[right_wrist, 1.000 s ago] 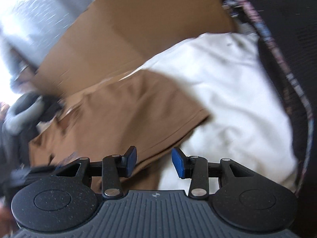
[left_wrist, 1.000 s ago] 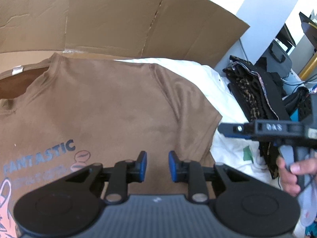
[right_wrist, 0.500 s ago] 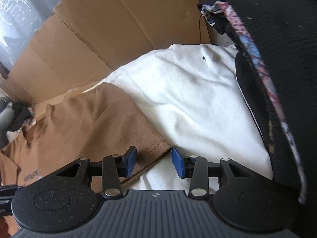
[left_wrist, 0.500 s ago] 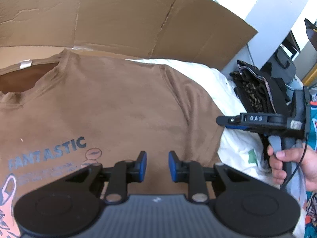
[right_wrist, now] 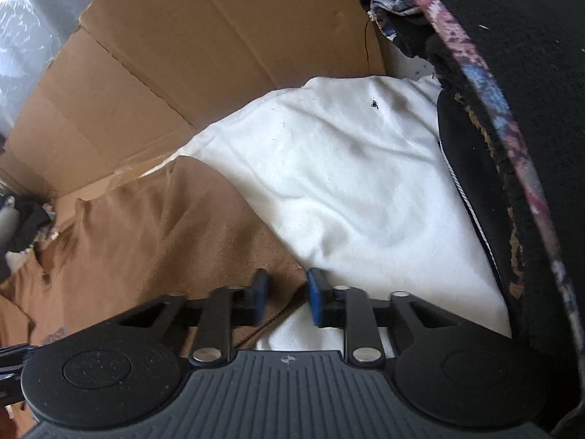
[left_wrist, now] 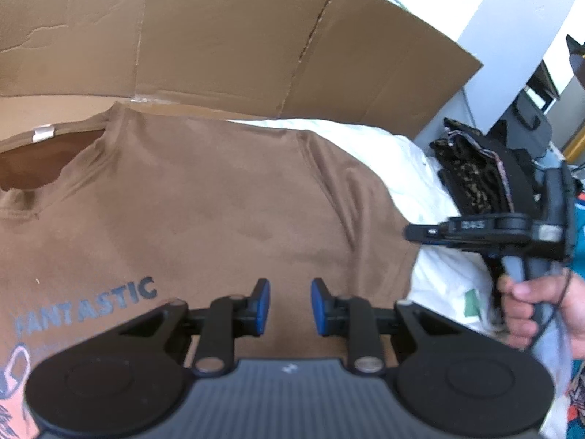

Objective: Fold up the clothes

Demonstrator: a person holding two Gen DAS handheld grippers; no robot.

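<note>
A brown T-shirt (left_wrist: 190, 205) printed with the word "FANTASTIC" is spread flat, front up, over a white cloth (right_wrist: 351, 168), with flattened cardboard (left_wrist: 219, 44) standing behind it. Its neckline (left_wrist: 47, 161) is seen at the far left of the left wrist view. The left gripper (left_wrist: 290, 305) is held over the shirt's lower chest with its blue pads a narrow gap apart; nothing is caught between them. Further right, the shirt's sleeve (right_wrist: 226, 241) is laid out over the white cloth. The right gripper (right_wrist: 287, 298), carried by a hand (left_wrist: 537, 311), is set at the sleeve's hem; its jaws are closing, with the hem edge lying between the pads, which are not yet pressed on it. At the far right a pile of dark clothes (right_wrist: 512, 146) is stacked beside the white cloth.
</note>
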